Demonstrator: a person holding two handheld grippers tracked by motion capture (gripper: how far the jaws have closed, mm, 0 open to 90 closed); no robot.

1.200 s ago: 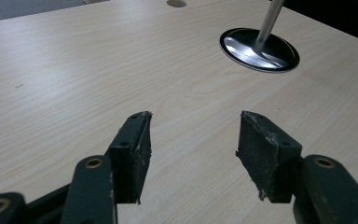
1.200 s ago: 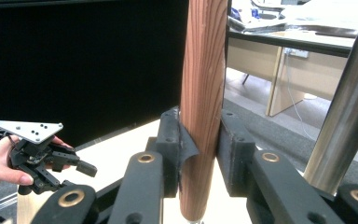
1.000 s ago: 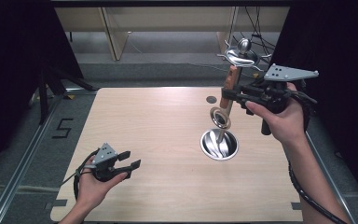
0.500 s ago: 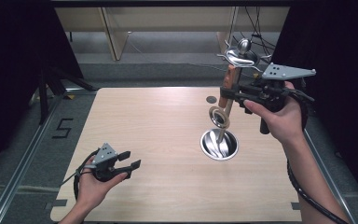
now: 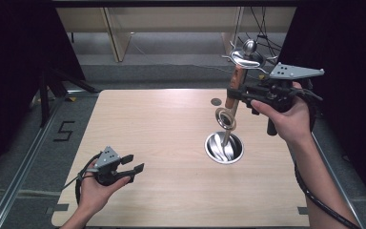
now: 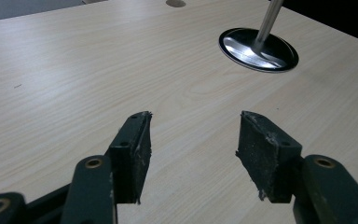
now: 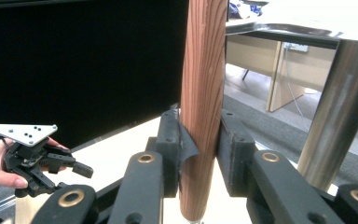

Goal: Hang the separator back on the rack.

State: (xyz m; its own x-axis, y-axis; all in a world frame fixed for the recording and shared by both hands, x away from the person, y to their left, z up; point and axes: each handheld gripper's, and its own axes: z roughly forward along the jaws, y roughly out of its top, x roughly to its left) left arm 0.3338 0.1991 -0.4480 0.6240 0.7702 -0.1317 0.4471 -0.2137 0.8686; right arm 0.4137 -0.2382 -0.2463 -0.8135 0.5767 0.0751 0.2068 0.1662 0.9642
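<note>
A steel stand rises from a round base (image 5: 224,149) on the table to hooks at its top (image 5: 246,56). Beside its pole hangs a utensil with a wooden handle (image 5: 237,78) and a metal ring end (image 5: 226,118). My right gripper (image 5: 234,94) comes in from the right and is shut on that handle; in the right gripper view the wood (image 7: 206,88) sits clamped between both pads (image 7: 170,140), with the steel pole (image 7: 338,112) just beside. My left gripper (image 5: 134,164) rests open near the table's front left, its jaws (image 6: 193,140) bare, pointing at the base (image 6: 279,53).
The wooden table (image 5: 162,124) has a small dark round mark (image 5: 216,101) behind the stand. Cables hang behind the stand's top. A metal rail runs along the floor at the left (image 5: 24,167). Dark curtains flank both sides.
</note>
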